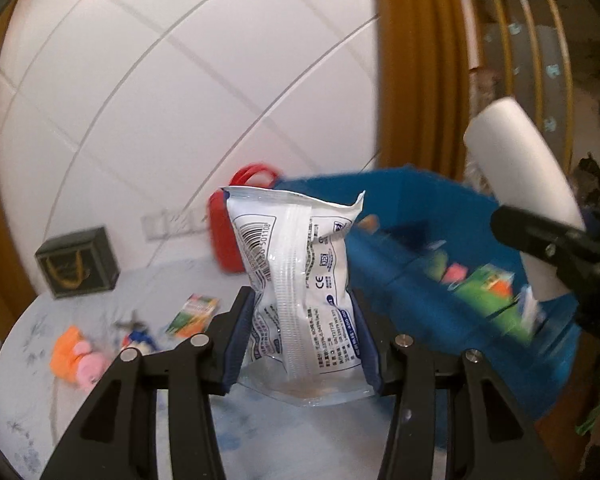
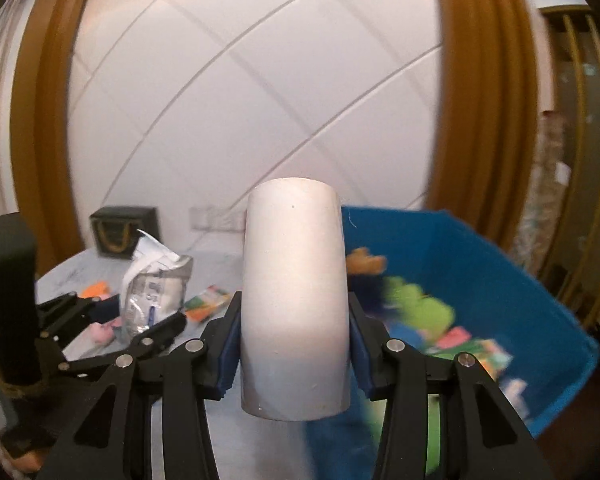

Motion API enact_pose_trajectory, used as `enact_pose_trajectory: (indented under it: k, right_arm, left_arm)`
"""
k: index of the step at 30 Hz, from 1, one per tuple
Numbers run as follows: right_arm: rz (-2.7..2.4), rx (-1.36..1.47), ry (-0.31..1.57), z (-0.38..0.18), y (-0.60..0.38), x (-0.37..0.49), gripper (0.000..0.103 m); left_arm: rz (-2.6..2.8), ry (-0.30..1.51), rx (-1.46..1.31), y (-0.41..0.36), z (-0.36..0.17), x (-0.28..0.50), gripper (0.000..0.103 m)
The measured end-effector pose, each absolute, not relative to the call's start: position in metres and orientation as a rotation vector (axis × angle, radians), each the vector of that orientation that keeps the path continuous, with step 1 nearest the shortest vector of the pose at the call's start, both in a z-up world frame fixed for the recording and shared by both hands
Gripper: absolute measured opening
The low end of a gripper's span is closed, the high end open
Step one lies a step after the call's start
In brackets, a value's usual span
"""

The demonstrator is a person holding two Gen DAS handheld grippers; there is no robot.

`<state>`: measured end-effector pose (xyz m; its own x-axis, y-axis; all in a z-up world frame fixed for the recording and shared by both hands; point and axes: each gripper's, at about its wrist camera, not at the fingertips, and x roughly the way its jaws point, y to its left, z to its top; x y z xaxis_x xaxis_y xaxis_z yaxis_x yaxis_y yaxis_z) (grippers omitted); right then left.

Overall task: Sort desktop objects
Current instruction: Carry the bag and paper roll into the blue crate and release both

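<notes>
Left gripper (image 1: 302, 336) clamps a white printed packet (image 1: 300, 284) low at its sides, so it stands upright and clear of the bench (image 1: 28, 368). Right gripper (image 2: 294, 354) pinches a white cylinder (image 2: 294, 296) at mid-height, its axis upright. The blue bin (image 2: 500, 272) lies at about 3 o'clock of the cylinder (already holding green and pink items, blurred). Both loads are probably headed there. Toys and a card pack (image 1: 194, 314) remain on the bench at 9 o'clock of the packet.
</notes>
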<state>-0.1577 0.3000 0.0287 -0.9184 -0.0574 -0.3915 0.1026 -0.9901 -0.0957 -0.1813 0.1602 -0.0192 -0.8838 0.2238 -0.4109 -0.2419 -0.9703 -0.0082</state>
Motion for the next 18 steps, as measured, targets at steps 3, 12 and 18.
enact_pose_trajectory:
  k: [3, 12, 18]
  right_arm:
    - [-3.018, 0.560, 0.193, 0.038, 0.355, -0.152, 0.045]
    - [-3.023, 0.642, 0.175, 0.024, 0.506, -0.179, 0.045]
    - [-3.010, 0.754, 0.144, -0.001, 0.574, -0.194, 0.045]
  left_arm:
    - [2.854, 0.047, -0.546, 0.213, -0.002, -0.173, 0.047]
    - [2.856, 0.085, -0.590, 0.350, 0.010, -0.176, 0.047]
    - [2.840, 0.138, -0.747, 0.405, -0.006, -0.188, 0.047]
